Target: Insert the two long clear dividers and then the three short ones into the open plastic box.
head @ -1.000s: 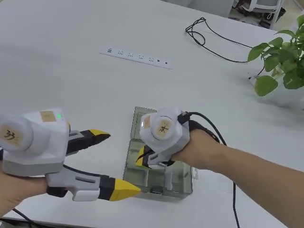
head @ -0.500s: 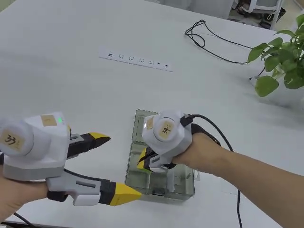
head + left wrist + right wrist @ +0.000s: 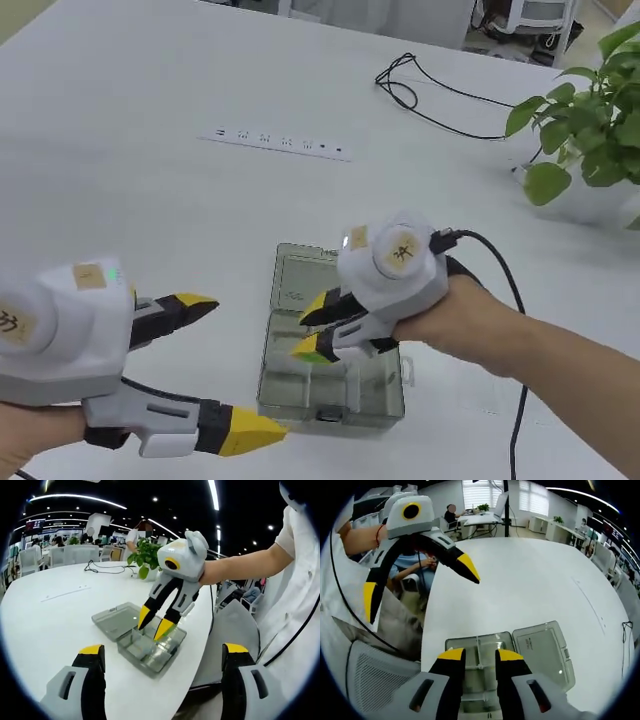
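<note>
The clear plastic box (image 3: pixel 330 385) lies near the table's front edge, its lid (image 3: pixel 300 278) folded open toward the far side. Clear dividers (image 3: pixel 479 666) stand inside it and split it into compartments. My right gripper (image 3: pixel 313 327) hovers just above the box, pointing down and left, jaws a narrow gap apart; I see nothing between them. In the right gripper view the tips (image 3: pixel 480 655) frame the box (image 3: pixel 465 645) below. My left gripper (image 3: pixel 222 368) is left of the box, jaws spread wide and bare. The left gripper view shows the right gripper (image 3: pixel 154 622) over the box (image 3: pixel 150 652).
A white power strip (image 3: pixel 280 142) lies further back on the white table (image 3: pixel 130 180). A black cable (image 3: pixel 420 85) coils at the far right beside a potted plant (image 3: pixel 580 120). The right gripper's cord (image 3: pixel 505 290) trails to the right. The table's front edge is close below the box.
The right gripper has lifted up out of the box and shifted slightly right. The left gripper stays left of the box, still spread open.
</note>
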### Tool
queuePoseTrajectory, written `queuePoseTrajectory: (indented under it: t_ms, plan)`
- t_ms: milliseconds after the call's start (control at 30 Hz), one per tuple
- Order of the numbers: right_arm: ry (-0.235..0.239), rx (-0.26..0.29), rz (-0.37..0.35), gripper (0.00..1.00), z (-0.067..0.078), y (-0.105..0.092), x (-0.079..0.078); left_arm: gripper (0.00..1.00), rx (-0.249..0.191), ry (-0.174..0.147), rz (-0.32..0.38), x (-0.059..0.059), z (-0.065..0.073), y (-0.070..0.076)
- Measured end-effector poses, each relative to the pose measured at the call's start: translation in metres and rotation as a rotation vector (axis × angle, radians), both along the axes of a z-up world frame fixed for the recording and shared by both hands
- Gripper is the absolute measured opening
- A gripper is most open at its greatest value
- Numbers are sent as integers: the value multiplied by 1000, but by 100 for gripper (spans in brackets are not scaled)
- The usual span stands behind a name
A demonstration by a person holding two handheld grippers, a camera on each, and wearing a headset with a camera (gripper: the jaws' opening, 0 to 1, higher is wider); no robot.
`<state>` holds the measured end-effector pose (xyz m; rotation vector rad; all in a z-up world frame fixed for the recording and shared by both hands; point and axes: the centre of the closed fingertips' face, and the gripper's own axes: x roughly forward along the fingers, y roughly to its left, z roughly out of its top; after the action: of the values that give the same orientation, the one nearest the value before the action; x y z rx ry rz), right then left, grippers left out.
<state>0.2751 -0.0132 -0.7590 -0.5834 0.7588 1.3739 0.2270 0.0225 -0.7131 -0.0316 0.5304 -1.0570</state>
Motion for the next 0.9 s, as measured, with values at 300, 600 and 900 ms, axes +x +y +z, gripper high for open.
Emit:
queuePoseTrajectory:
  t_ms: [300,600,900]
  plan:
    - [-8,27,-49,35,17,-30,-2,100,3,-3,-5,-3,2,0]
    - [-9,-14,-91,43,16,-78,-6,100,9,-6,-18,-5,3,-2]
    - [3,-88,-130,48,0,-130,-6,100,7,-8,-25,-4,3,-4]
